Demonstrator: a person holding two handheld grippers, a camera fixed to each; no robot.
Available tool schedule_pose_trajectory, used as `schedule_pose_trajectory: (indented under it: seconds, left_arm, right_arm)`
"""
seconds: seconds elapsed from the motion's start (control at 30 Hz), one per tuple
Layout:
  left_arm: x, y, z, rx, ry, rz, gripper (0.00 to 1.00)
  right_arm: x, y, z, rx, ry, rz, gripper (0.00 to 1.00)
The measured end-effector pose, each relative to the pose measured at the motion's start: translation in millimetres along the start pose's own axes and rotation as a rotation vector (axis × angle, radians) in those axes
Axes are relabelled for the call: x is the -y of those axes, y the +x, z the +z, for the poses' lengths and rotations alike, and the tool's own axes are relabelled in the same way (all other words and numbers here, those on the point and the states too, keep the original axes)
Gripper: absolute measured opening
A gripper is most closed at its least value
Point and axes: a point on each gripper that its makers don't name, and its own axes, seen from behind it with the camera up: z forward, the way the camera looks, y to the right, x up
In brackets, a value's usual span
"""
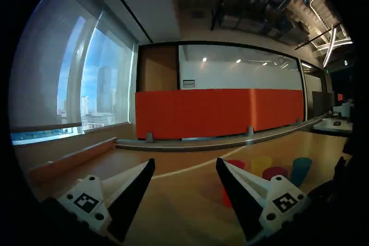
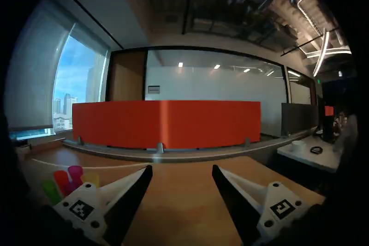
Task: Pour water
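Note:
Several coloured plastic cups stand on the wooden table. In the left gripper view a red cup (image 1: pixel 227 196), a yellow cup (image 1: pixel 261 165), a dark red cup (image 1: pixel 275 172) and a teal cup (image 1: pixel 300 169) sit at lower right, partly behind the right finger. My left gripper (image 1: pixel 185 168) is open with nothing between its fingers. In the right gripper view a green cup (image 2: pixel 50 191), a red cup (image 2: pixel 62 181), a magenta cup (image 2: pixel 75 174) and a yellow cup (image 2: pixel 92 179) stand at lower left, beside the left finger. My right gripper (image 2: pixel 181 173) is open and holds nothing.
An orange divider panel (image 1: pixel 217 113) runs along the table's far edge above a grey rail (image 1: pixel 221 143). Large windows (image 1: pixel 87 93) fill the left wall. A white desk (image 2: pixel 306 153) with small items stands to the right, across a gap from the table.

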Motion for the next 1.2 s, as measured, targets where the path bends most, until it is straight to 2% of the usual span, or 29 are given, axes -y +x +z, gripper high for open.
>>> schedule_pose_trajectory:
  seconds: [0.37,0.77,1.2]
  left_arm:
    - [1.6,-18.3,1.9,-0.006,0.027,0.001,0.98]
    - [-2.6,-34.4,2.4,0.003,0.012,-0.027,0.98]
    - [-5.3,-40.2,3.4,0.019,0.000,-0.027,0.98]
  right_arm:
    - [-0.3,-2.7,-3.6,0.013,0.005,0.006,1.00]
    - [-4.8,-2.9,-8.9,0.015,-0.004,-0.003,1.00]
    - [-5.2,0.6,-9.8,0.011,-0.004,-0.006,1.00]
